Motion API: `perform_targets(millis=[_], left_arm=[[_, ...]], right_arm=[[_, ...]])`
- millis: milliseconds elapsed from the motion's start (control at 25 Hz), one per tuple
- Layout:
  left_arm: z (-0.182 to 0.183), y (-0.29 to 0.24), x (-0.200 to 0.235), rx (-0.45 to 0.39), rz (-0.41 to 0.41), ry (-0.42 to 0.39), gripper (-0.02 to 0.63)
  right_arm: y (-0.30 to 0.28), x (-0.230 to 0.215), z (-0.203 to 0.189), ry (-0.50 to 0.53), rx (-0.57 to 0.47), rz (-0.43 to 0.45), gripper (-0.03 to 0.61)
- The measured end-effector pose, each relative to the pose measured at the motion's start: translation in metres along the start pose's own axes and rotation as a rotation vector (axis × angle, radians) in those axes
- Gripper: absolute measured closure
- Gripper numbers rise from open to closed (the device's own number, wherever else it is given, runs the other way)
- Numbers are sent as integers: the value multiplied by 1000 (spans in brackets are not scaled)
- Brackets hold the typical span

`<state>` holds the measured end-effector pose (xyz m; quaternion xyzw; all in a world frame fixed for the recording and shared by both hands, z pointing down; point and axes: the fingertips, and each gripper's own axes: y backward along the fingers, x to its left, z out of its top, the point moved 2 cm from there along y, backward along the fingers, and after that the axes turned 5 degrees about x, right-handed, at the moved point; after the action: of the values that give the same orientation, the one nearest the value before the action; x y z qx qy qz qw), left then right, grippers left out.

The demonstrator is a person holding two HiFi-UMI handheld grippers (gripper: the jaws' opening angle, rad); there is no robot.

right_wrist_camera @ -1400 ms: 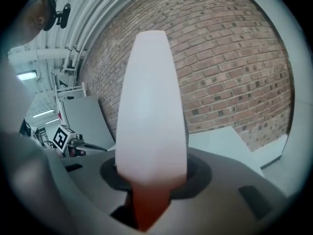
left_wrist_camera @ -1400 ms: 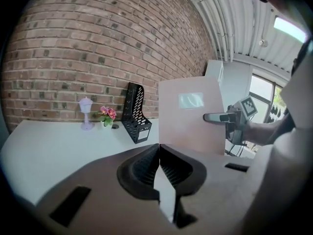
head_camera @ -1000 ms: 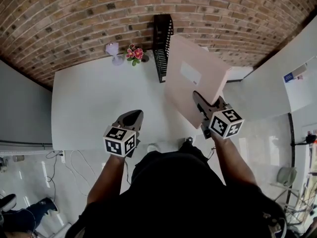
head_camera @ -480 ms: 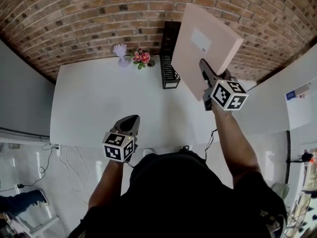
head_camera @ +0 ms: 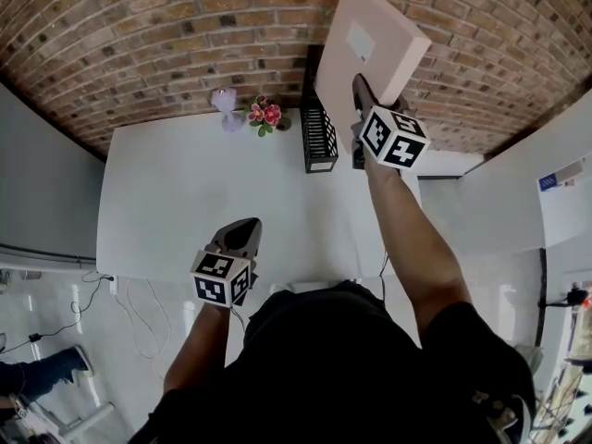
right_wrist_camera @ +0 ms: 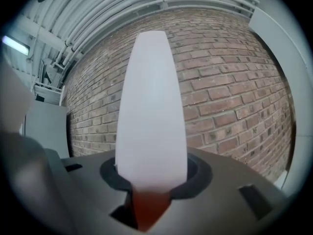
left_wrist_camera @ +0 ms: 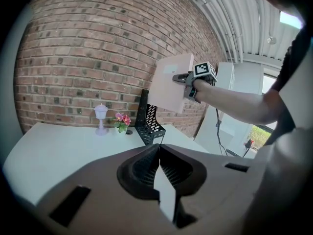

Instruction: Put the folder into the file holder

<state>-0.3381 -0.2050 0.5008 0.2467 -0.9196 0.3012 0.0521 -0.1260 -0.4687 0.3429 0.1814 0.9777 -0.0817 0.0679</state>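
A pale pink folder (head_camera: 370,44) with a white label is held up in the air, tilted, above and just right of the black mesh file holder (head_camera: 319,137) that stands at the table's back edge. My right gripper (head_camera: 359,95) is shut on the folder's lower edge. In the right gripper view the folder (right_wrist_camera: 151,106) rises edge-on from between the jaws. My left gripper (head_camera: 242,237) hovers shut over the table's front edge with nothing in it. From the left gripper view the folder (left_wrist_camera: 171,82) hangs over the file holder (left_wrist_camera: 149,124).
A small lavender lamp (head_camera: 222,102) and a pot of pink flowers (head_camera: 266,113) stand left of the file holder on the white table (head_camera: 176,202). A brick wall (head_camera: 166,35) runs behind it. A white cabinet (head_camera: 444,163) adjoins the right end.
My right gripper has raised the folder and carried it back and leftward, from beside the file holder to over it. The left gripper has hardly moved.
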Motion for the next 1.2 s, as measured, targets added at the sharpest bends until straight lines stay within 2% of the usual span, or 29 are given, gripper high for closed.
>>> perform_targets(millis=[280, 480, 640, 800, 1000, 1200], left_arm=[[-3, -1, 3, 10, 13, 16, 609], [-9, 4, 11, 14, 23, 27, 609], [-10, 4, 18, 21, 28, 34, 609], [-9, 1, 25, 23, 30, 37, 609], [-6, -3, 25, 17, 15, 45, 609], [-7, -9, 23, 25, 6, 52, 609]], right_arm=[[-32, 8, -12, 20, -7, -80, 408], [-46, 13, -24, 29, -20, -102, 408], [-56, 17, -32, 66, -27, -97, 405], [-63, 28, -38, 110, -25, -65, 362], [-63, 33, -46, 161, -20, -62, 360], [-63, 32, -55, 158, -11, -58, 360]])
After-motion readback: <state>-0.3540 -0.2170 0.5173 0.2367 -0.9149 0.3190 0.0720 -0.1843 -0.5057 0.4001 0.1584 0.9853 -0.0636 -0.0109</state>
